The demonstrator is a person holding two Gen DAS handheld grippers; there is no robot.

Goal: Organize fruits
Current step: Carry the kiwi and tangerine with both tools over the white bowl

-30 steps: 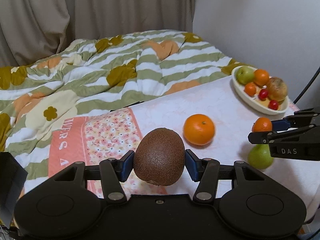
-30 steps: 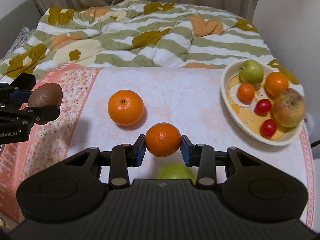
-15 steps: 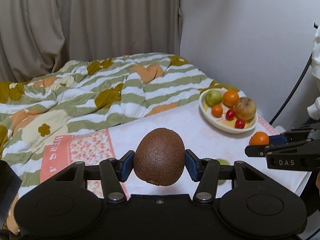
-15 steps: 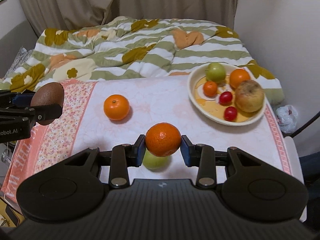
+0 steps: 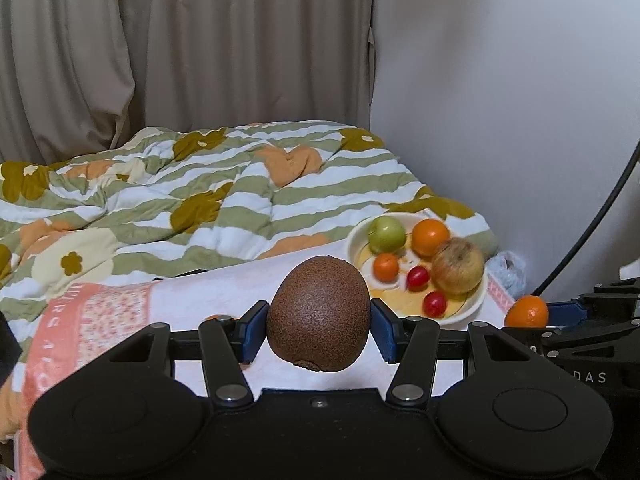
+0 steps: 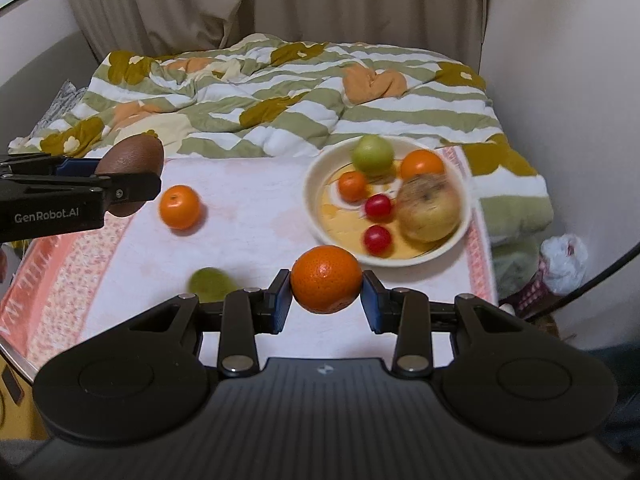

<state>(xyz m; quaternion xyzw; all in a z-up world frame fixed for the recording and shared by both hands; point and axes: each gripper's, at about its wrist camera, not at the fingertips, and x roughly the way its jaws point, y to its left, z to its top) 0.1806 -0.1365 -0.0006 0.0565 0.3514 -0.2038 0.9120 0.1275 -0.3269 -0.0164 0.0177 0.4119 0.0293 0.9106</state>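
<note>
— Counting the fruit first: how many sit in the bowl [image 6: 316, 216]?

— Six. One green apple [image 6: 373, 153], one larger orange [image 6: 422, 165], one small orange [image 6: 353, 186], two small red fruits [image 6: 378, 205] and [image 6: 377, 239], and one big yellowish-brown apple [image 6: 429, 212]. The bowl stands on the white tablecloth [image 6: 248, 220], at its right end, near the striped quilt [image 6: 280, 92].

— And loose on the cloth?

— Two. One orange on the cloth [image 6: 179, 206] lies well left of the bowl, and one green fruit [image 6: 210, 284], blurred, lies nearer the camera, just left of the right gripper's fingers.

— What are the grippers doing?

— Each one clamps a single fruit. The left gripper [image 5: 319, 328] has its blue pads pressed on both sides of one brown kiwi [image 5: 319, 318], lifted clear of the table. The right gripper [image 6: 326, 294] squeezes one held orange [image 6: 326, 279] between its pads, up off the cloth and just in front of the bowl's near rim.

— Can each be seen from the other camera?

— Yes. The kiwi shows at the left of the right wrist view, and the held orange at the right edge of the left wrist view.

— Total count?

— Ten fruits: four oranges, two apples, two red fruits, one kiwi, one green fruit.
</note>
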